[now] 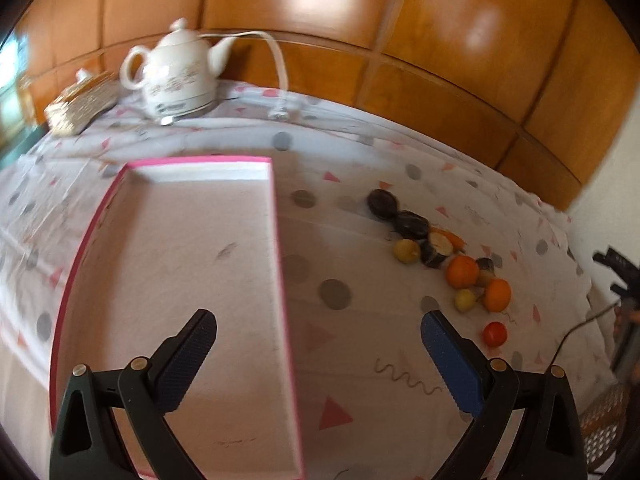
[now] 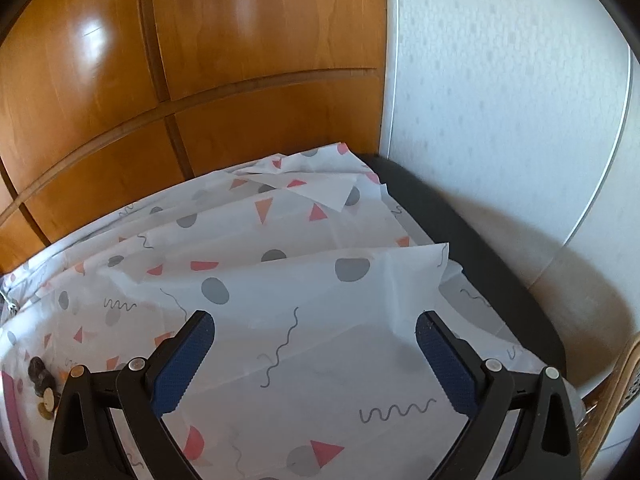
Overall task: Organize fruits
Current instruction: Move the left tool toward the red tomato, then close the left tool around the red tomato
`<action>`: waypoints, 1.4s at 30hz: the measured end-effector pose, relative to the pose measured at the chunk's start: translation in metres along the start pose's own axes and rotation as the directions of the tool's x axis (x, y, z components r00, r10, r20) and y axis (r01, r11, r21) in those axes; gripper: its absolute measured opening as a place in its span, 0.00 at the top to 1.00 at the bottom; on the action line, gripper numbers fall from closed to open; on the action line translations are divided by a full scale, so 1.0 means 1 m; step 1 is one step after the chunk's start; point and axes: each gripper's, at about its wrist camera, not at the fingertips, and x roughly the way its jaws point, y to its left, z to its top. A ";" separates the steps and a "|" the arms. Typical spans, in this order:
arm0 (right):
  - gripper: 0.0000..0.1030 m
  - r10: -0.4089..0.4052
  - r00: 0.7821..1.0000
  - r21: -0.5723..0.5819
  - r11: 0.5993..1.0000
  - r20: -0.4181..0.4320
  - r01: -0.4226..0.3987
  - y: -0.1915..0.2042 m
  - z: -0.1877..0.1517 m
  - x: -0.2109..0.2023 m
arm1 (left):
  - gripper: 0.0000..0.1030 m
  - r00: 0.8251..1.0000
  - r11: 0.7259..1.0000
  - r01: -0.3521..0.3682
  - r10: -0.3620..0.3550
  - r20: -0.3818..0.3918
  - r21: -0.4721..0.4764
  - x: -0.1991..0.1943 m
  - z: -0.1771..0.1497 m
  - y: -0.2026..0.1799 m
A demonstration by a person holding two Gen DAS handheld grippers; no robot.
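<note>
**A:** Where do the fruits [image 1: 444, 256] lie from you?

**B:** In the left wrist view they sit on the table [image 1: 352, 360] in a loose line, ahead and to the right of your left hand-held gripper [image 1: 318, 334]. The line slants from two dark fruits at the far end to a red one [image 1: 495, 333] nearest you, just beside the right finger. The box [image 1: 180, 280] lies ahead on the left, its long axis running away from you, and nothing is in it.

**A:** And my right hand-held gripper [image 2: 314, 334]?

**B:** It points at bare cloth toward the table's far corner. Only a few fruits show, at the lower-left edge of its view, so they are well off to its left.

**A:** What are the jaws doing?

**B:** Both are spread wide and hold nothing.

**A:** Which hand goes first, then?

**B:** I'd say the left is nearer. Swing it right to the red fruit, then carry it back left across the box's pink wall. The fruits are round, so they could roll when you close on them.
</note>
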 end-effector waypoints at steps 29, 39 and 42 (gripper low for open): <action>0.01 0.042 0.999 -0.047 0.998 -0.020 -0.043 0.011 0.000 0.002 | 0.29 0.946 0.896 0.264 -0.167 -0.279 0.357 0.085 -0.024 -0.163; 0.01 0.050 0.998 -0.063 0.997 -0.026 -0.052 0.016 0.000 0.003 | 0.69 0.943 0.897 0.249 -0.138 -0.304 0.364 0.116 -0.031 -0.183; 0.05 0.062 0.997 -0.086 0.994 -0.047 -0.066 0.022 -0.001 0.006 | 0.72 0.930 0.895 0.285 -0.172 -0.324 0.343 0.114 -0.030 -0.180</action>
